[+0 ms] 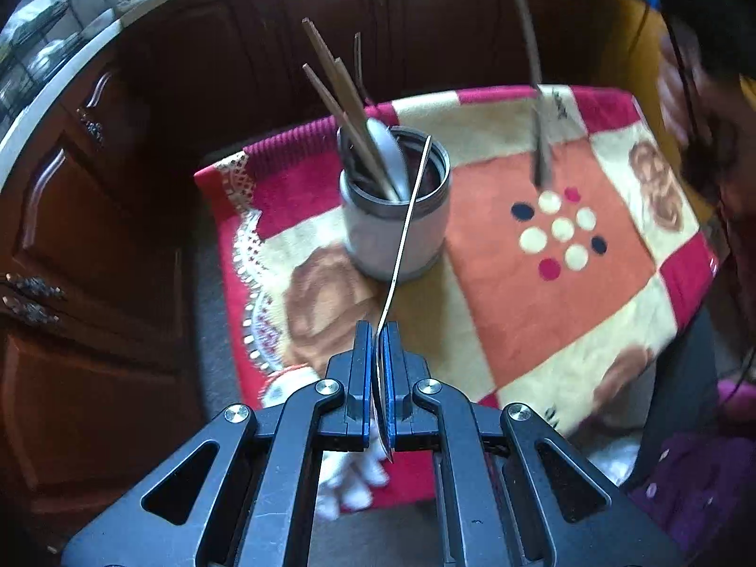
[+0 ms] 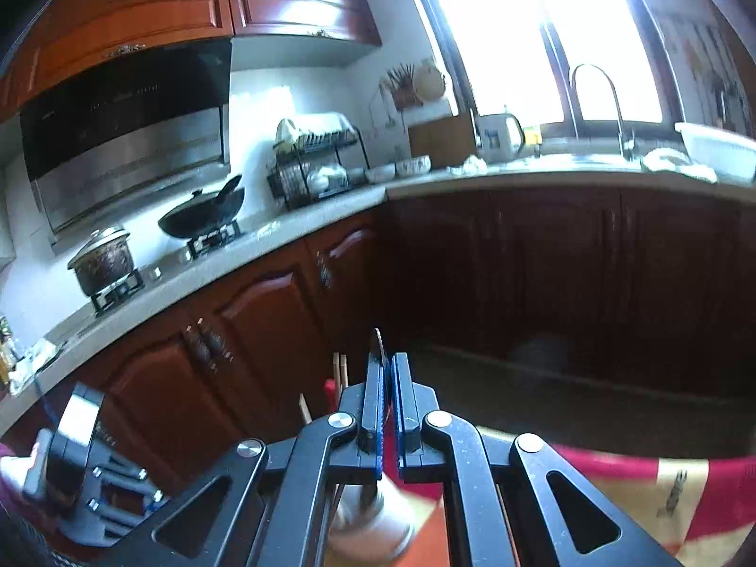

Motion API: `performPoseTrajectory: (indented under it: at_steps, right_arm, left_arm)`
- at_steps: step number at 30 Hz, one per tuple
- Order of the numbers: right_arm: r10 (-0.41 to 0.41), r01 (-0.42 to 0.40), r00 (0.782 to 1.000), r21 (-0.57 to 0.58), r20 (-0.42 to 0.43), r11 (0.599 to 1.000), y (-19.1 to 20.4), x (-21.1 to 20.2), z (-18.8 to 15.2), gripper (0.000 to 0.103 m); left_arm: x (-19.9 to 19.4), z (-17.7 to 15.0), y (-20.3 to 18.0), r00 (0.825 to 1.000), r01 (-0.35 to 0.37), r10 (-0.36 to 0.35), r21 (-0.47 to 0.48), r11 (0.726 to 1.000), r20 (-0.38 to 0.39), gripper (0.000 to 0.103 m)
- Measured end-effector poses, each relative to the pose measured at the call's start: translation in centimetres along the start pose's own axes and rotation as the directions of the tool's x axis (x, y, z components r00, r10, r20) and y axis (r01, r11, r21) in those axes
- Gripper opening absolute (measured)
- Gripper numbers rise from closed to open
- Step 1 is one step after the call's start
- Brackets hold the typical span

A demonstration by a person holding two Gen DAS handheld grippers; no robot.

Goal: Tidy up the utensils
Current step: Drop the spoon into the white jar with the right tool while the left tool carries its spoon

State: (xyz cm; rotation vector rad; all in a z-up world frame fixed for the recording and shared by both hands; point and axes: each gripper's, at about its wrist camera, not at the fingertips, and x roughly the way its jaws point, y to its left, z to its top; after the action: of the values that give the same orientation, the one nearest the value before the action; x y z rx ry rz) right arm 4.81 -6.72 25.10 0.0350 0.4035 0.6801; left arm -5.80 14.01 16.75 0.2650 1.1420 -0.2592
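The left gripper (image 1: 376, 330) is close to the camera. Its jaws are squeezed tight on a thin metal utensil (image 1: 407, 222). We see it from its thin edge, so I cannot tell if it is a spoon, a fork or a knife. Its long handle points forward, up toward the jar (image 1: 394, 231).

The right gripper (image 2: 388, 364) is also squeezed nearly closed. A thin bit of metal (image 2: 377, 341) sticks up by its left finger. I think it holds a utensil too, but this view shows too little to be sure. In the left view a long blurry utensil (image 1: 538, 132) hangs over the cloth, to the right of the jar, and it may be the same one.

A little farther off is the jar. It stands on a cloth (image 1: 543, 293) with red, orange and cream squares. Brown chopsticks (image 1: 347, 108) and a pale spoon (image 1: 390, 151) already stand inside it.

Behind the cloth are dark wooden cupboards (image 1: 118, 236). The right view shows the kitchen counter (image 2: 293, 231) and a sink tap (image 2: 597, 99) far away.

So part of the job looks done, because some things are in the jar. The held utensils must go in next. I see no other loose utensils on the cloth.
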Motion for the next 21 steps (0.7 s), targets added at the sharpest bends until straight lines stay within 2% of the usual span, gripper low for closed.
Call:
performPoseTrajectory:
  at_steps: [6,11,14,17,21]
  right_arm:
    - [-0.051,0.052,0.998,-0.059,0.021,0.997,1.2,4.2,1.4,0.003]
    - [-0.096,0.095,0.995,-0.136,0.001,0.986,1.8,7.5,0.3,0.002]
    - [-0.116,0.113,0.993,-0.186,-0.003,0.976,2.0,8.2,-0.6,0.002]
    - [-0.114,0.108,0.993,-0.209,-0.016,0.972,1.8,8.7,-1.3,0.002]
    - [-0.1,0.083,0.992,-0.205,-0.075,0.975,1.4,9.9,-2.6,0.002]
  left_arm:
    - [0.4,0.5,0.8,0.995,-0.009,0.013,0.04,0.999,-0.096,0.003]
    - [1.2,1.9,1.3,0.984,-0.054,0.07,0.107,0.993,-0.161,0.003]
    - [1.8,2.8,1.5,0.976,-0.044,0.072,0.135,0.99,-0.206,0.003]
    - [2.3,3.7,1.3,0.969,-0.056,0.095,0.17,0.984,-0.228,0.004]
    - [2.6,5.1,1.0,0.965,-0.062,0.107,0.185,0.981,-0.24,0.004]
